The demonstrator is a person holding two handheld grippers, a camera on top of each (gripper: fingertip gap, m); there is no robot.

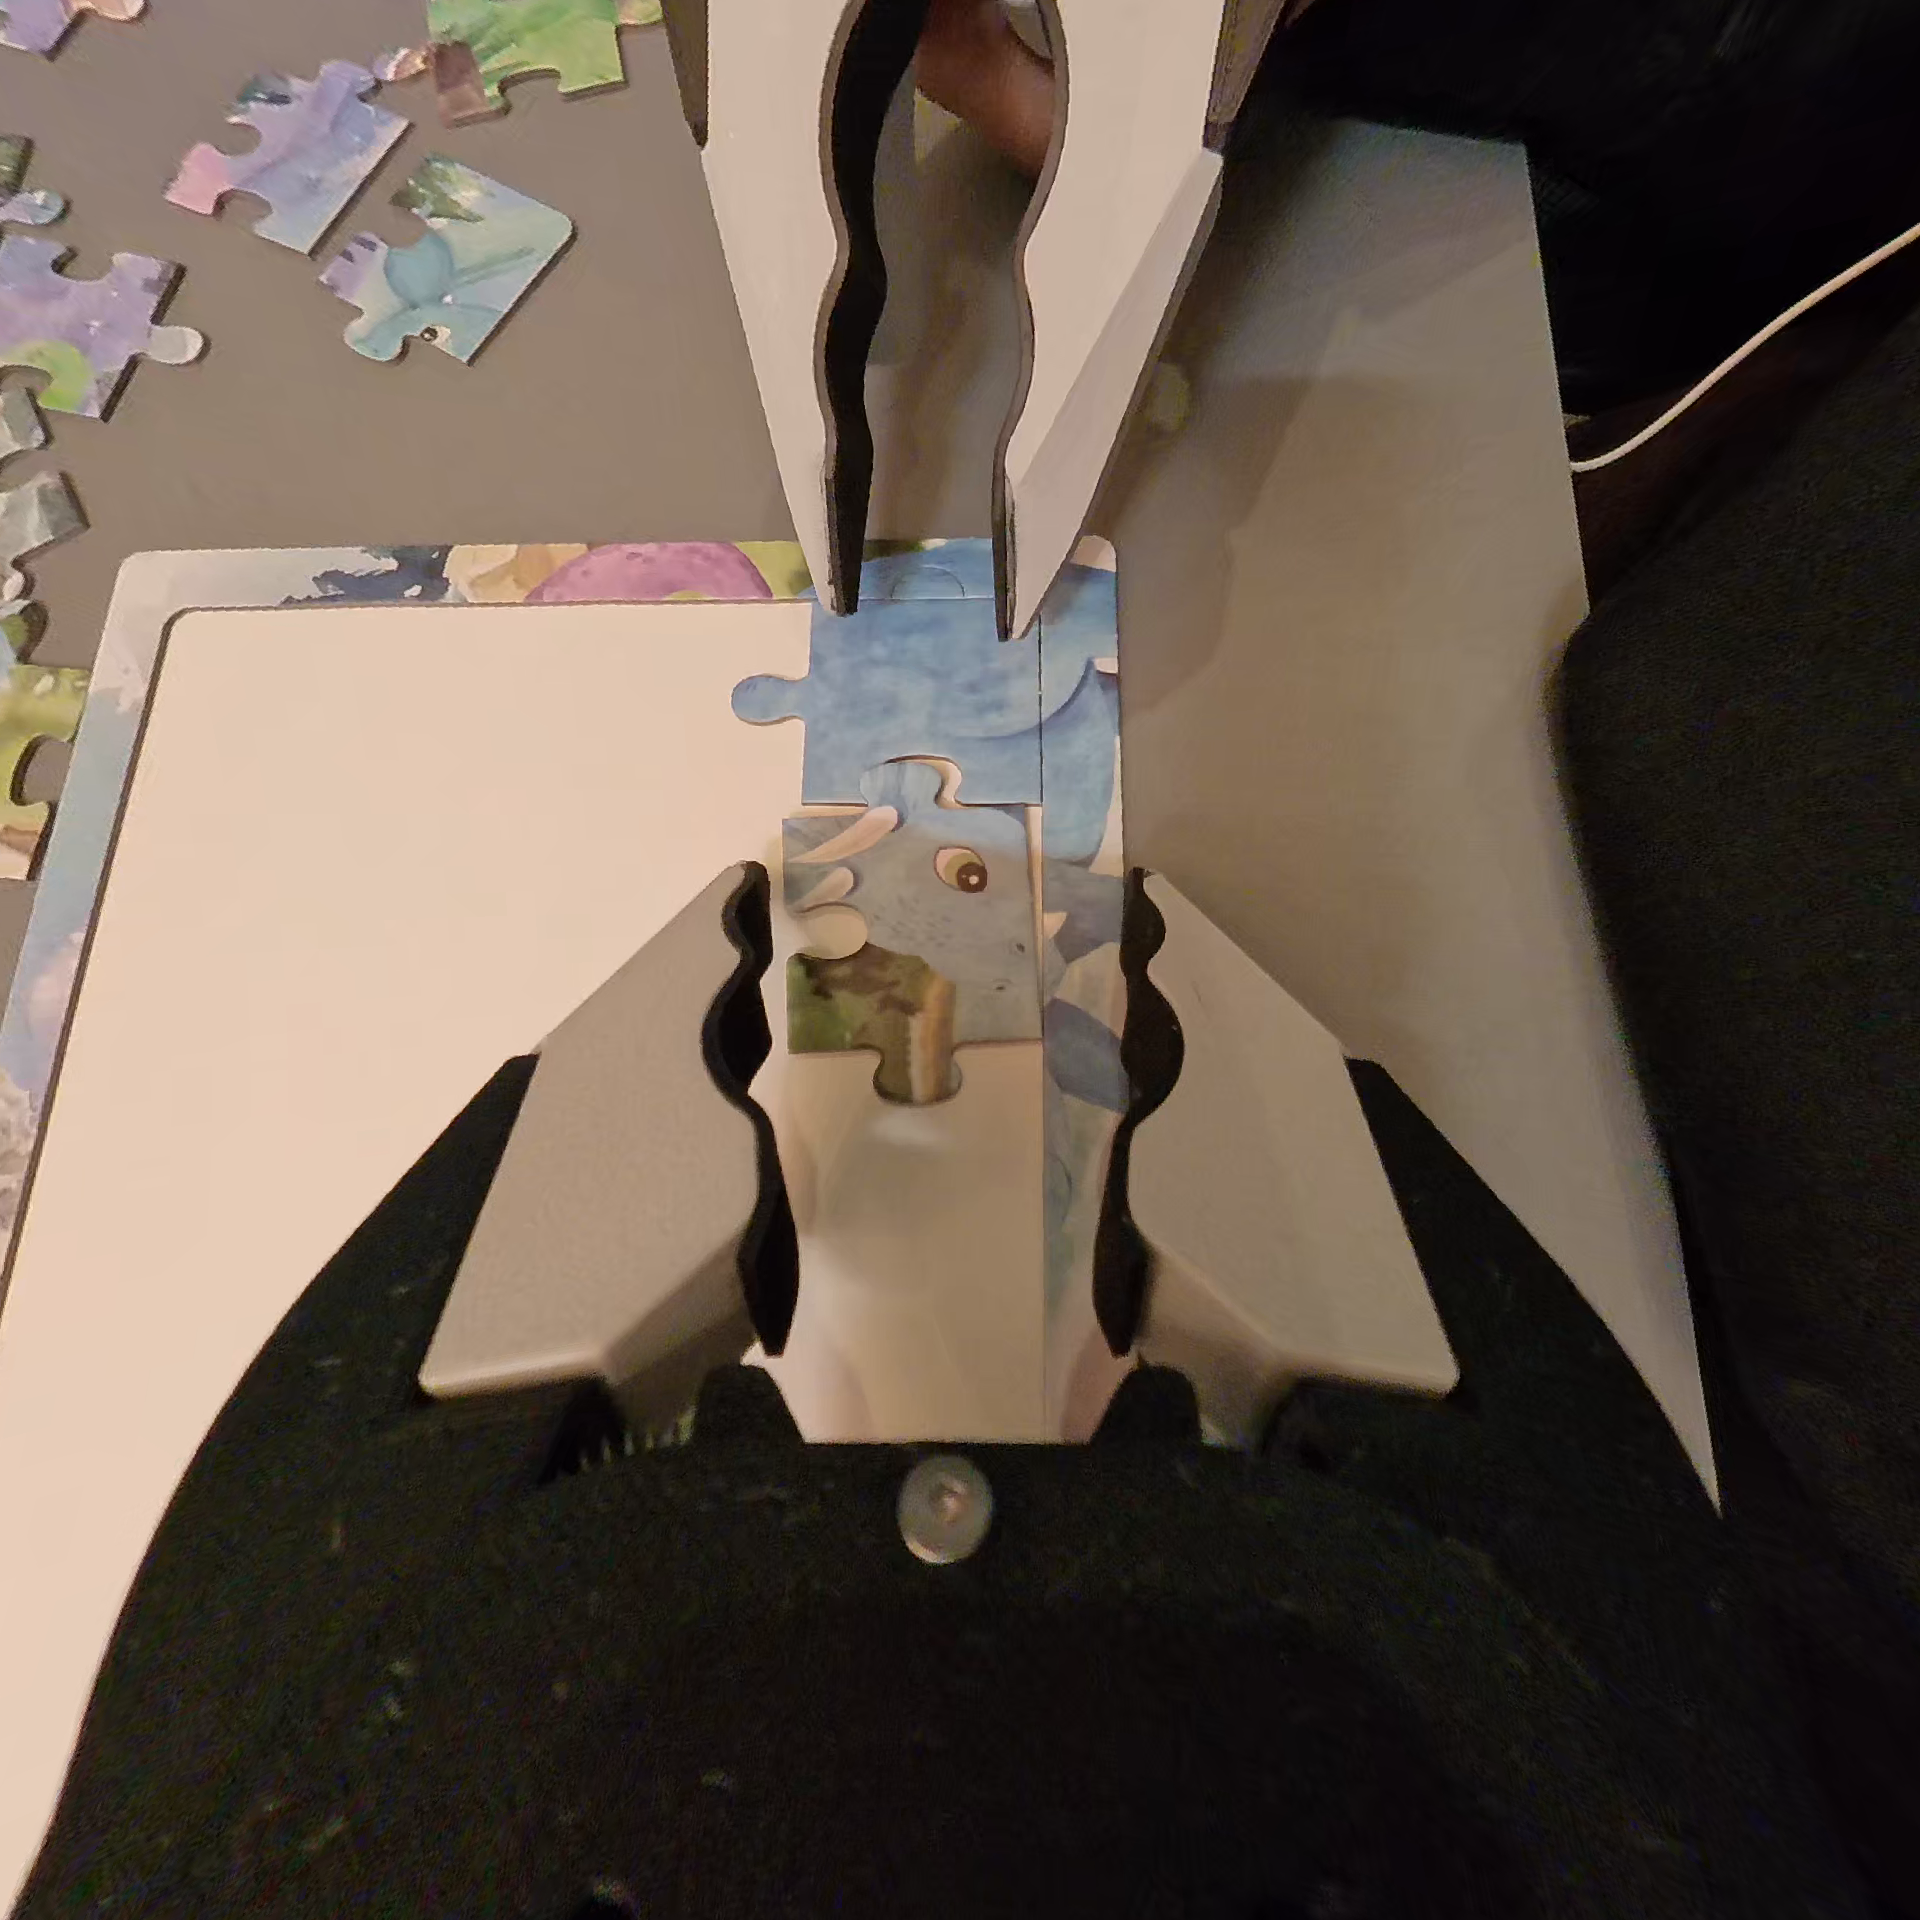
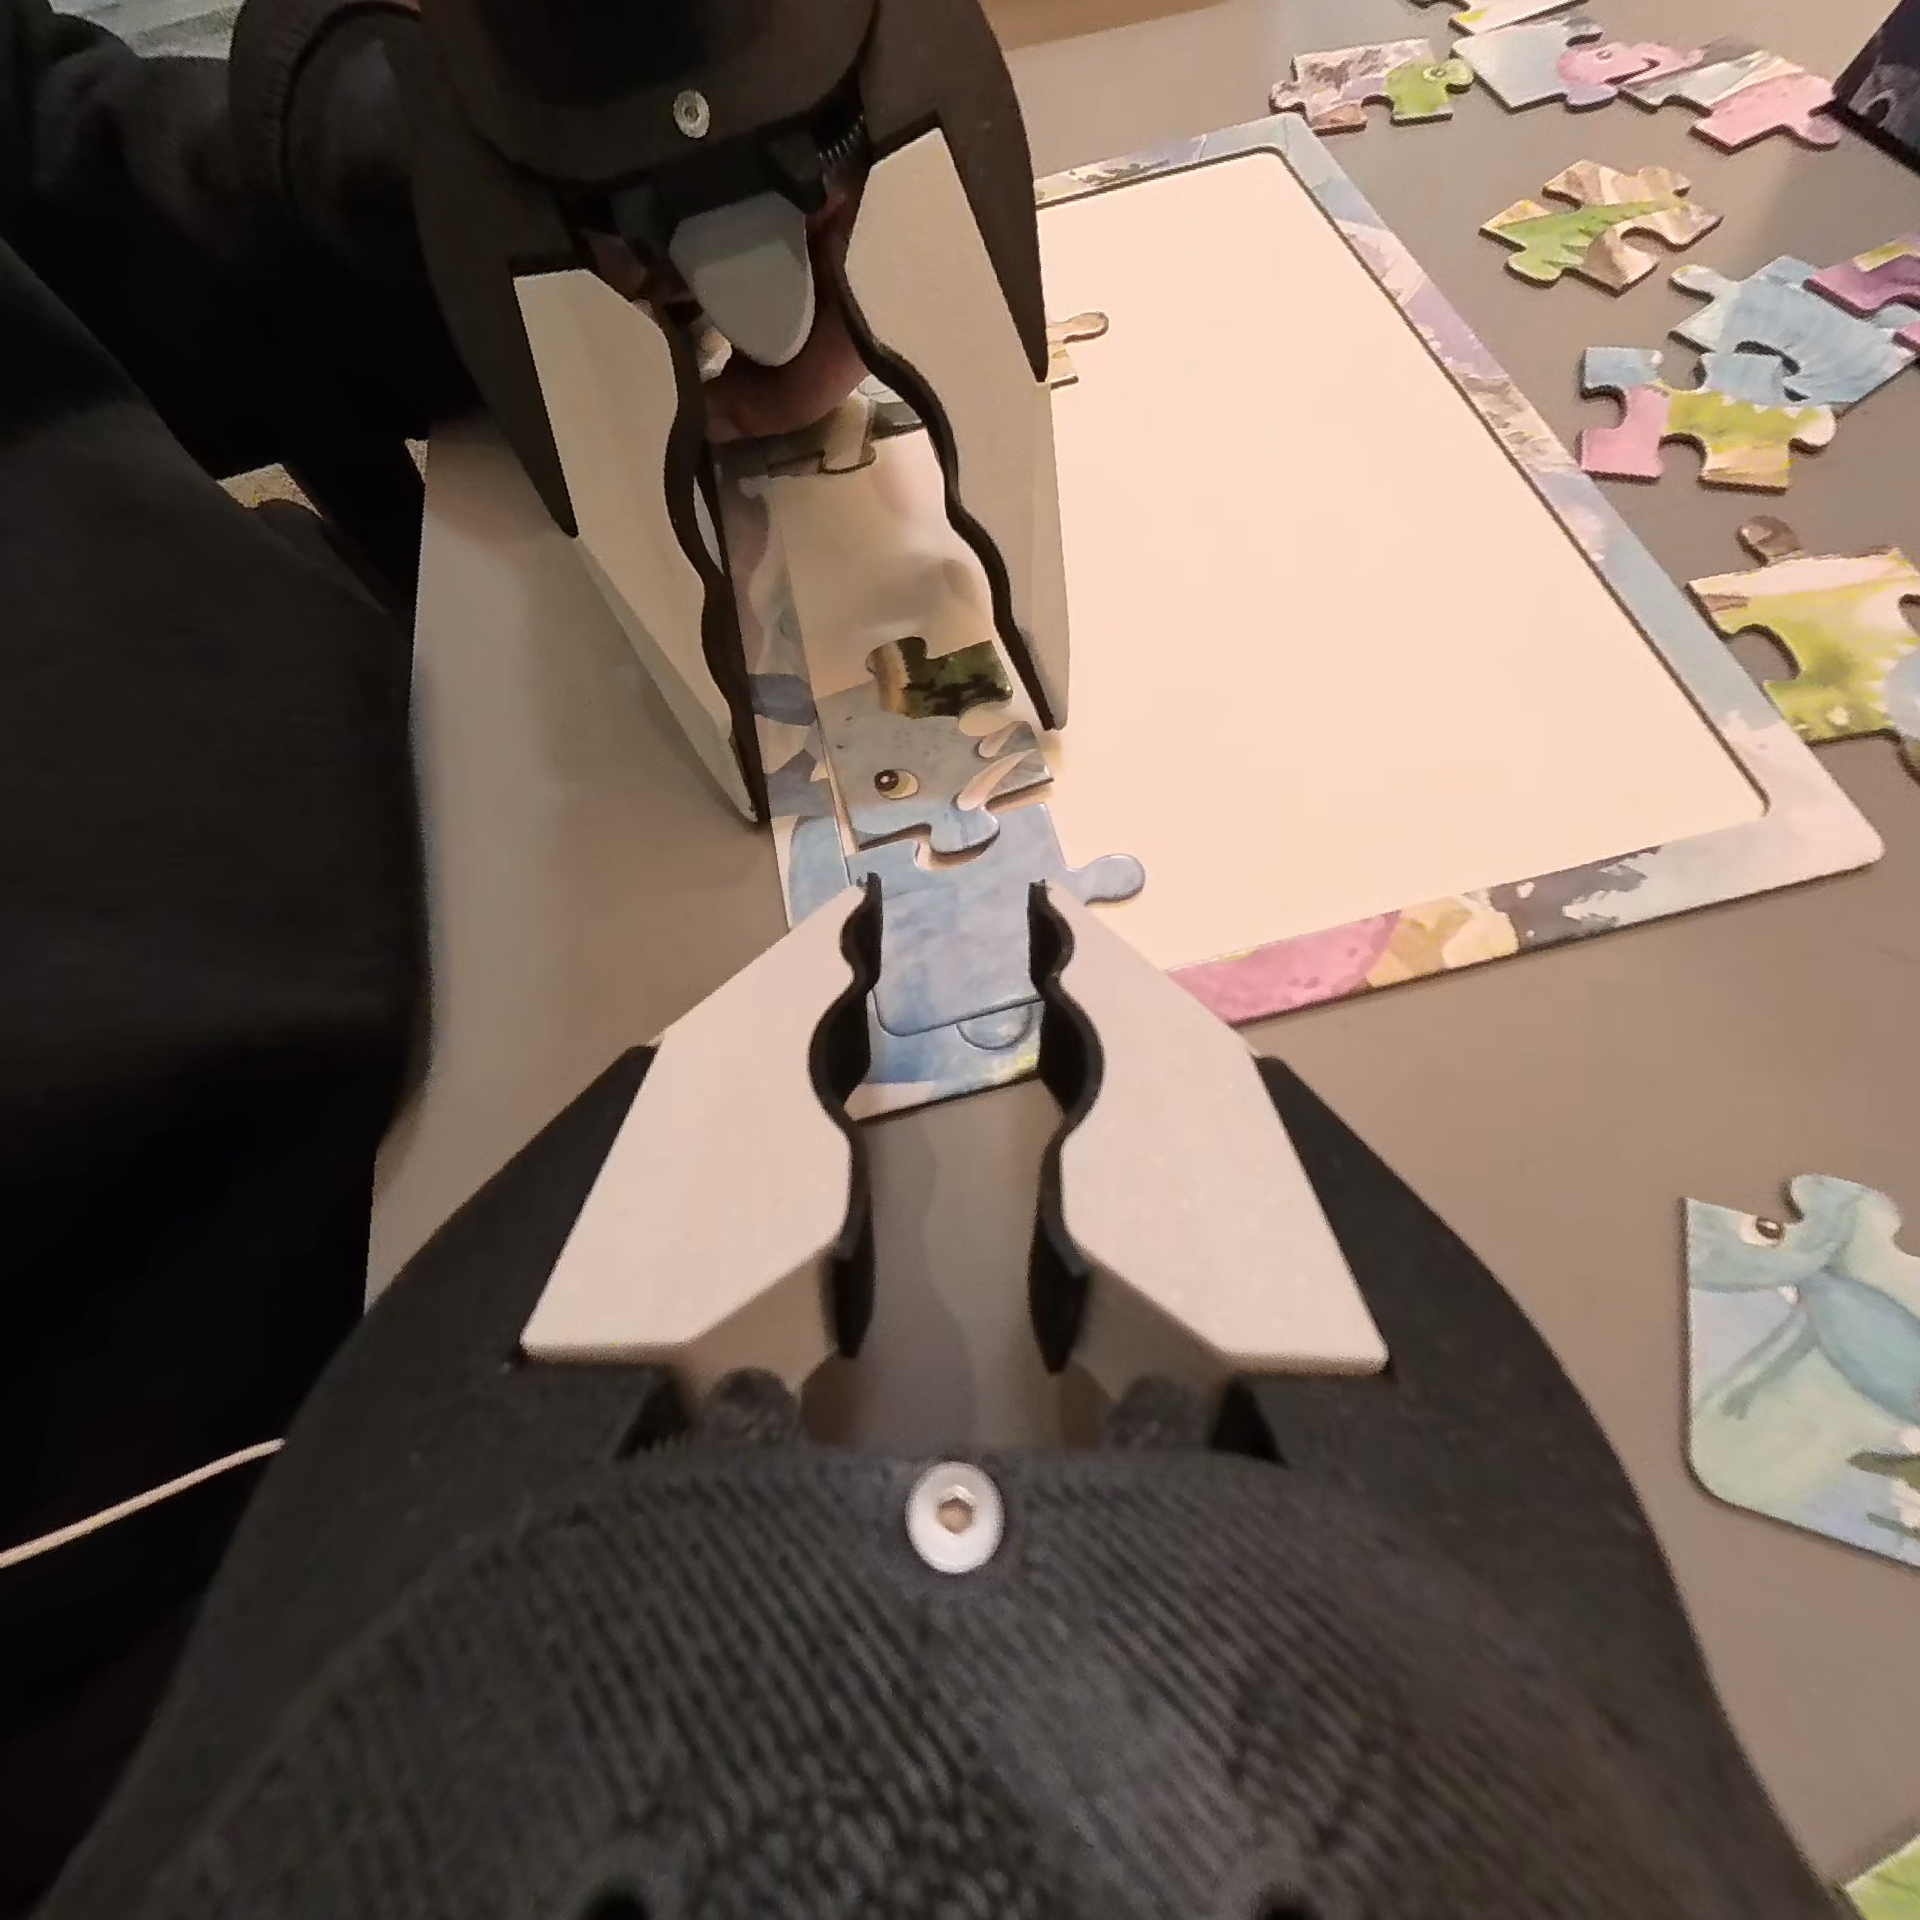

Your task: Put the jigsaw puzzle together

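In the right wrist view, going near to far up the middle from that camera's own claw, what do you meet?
Right claw, open, tips at the plain blue jigsaw piece → blue dinosaur-face jigsaw piece with an eye → left claw, open, standing astride that piece → person's dark sleeve.

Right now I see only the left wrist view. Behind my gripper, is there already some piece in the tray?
Observer: Yes. One more piece lies in the tray beyond the left gripper, along the same edge.
Operator: And are there loose pieces on that side?
Observer: Several lie on the table near the tray's far corner, among them a green one.
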